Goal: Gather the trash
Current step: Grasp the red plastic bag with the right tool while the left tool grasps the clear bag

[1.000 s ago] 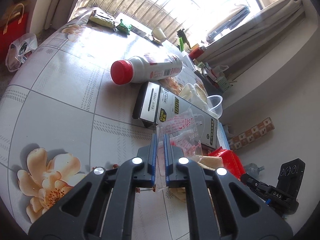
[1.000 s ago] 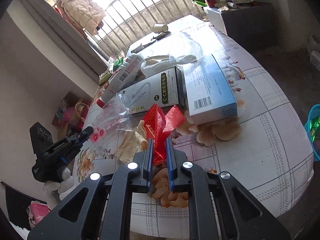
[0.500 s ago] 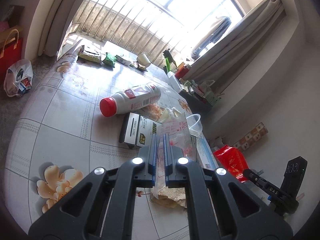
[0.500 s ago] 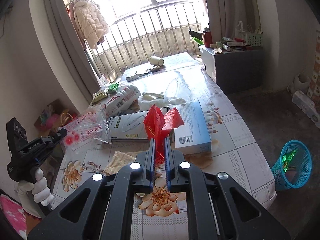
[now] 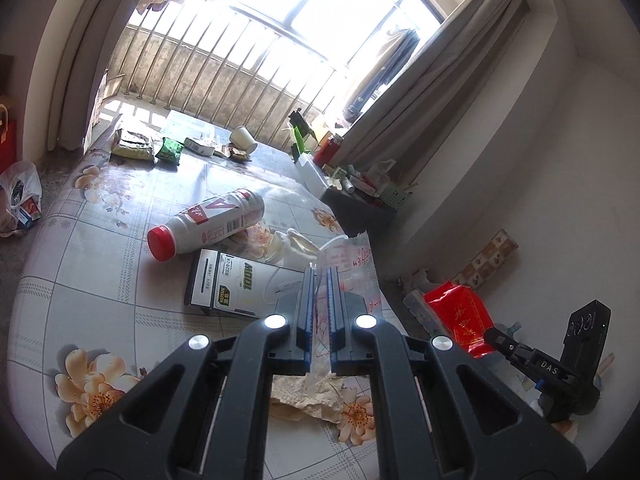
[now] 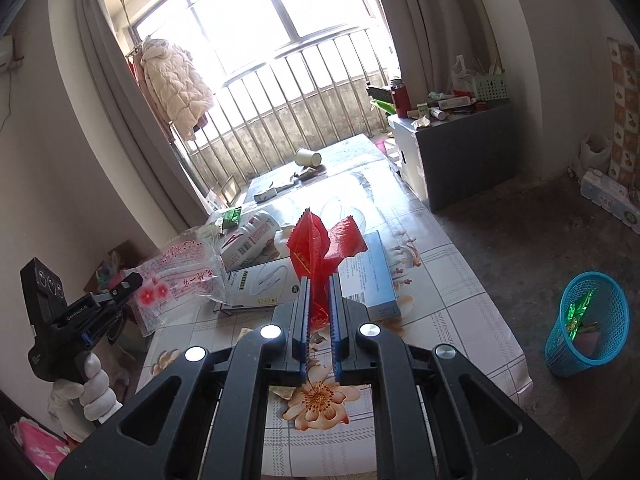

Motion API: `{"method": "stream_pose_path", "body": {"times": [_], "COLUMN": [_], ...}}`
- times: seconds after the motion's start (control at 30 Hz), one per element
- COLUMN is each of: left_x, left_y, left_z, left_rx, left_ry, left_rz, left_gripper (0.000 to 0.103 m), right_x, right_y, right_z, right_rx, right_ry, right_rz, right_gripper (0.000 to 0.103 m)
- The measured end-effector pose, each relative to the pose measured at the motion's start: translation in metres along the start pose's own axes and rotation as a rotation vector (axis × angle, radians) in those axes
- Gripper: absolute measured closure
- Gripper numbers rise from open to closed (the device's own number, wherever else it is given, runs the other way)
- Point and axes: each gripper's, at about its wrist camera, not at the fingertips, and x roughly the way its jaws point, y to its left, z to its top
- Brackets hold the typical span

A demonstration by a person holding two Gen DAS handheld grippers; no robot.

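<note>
My left gripper [image 5: 319, 276] is shut on a clear plastic bag [image 5: 354, 258] with red print, held up above the table's near edge. The same bag [image 6: 180, 276] hangs from that gripper [image 6: 134, 280] at the left of the right wrist view, a gloved hand [image 6: 90, 392] below it. My right gripper [image 6: 320, 284] is shut on a crumpled red wrapper [image 6: 316, 248], lifted over the table; the wrapper [image 5: 460, 316] and that gripper [image 5: 490, 334] show at the right of the left wrist view. A blue mesh bin [image 6: 586, 324] stands on the floor right of the table.
On the floral table [image 5: 80, 280] lie a white bottle with a red cap [image 5: 208, 224], a white-and-black box [image 5: 236, 284], a blue-white box [image 6: 374, 276], crumpled brown paper [image 5: 316, 400], snack packets [image 5: 152, 148] and a paper cup [image 6: 308, 158]. A grey cabinet [image 6: 464, 152] stands at the right.
Both grippers have risen away from the table with their loads, the clear bag and the red wrapper. The blue bin has come into the right wrist view.
</note>
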Motion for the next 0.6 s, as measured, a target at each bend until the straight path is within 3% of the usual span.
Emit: {"method": "stream_pose_path", "body": {"times": [0.6], "left_x": [0.074], "left_y": [-0.124], "left_z": [-0.023], "left_rx": [0.225], "left_ry": [0.129], "left_rz": [-0.088], "left_gripper": [0.099], "right_x": [-0.081], "right_y": [-0.103], "right_z": [-0.008], "right_rx": [0.212], "right_ry": [-0.152], "right_rz": [-0.129], "right_gripper": [0.094]}}
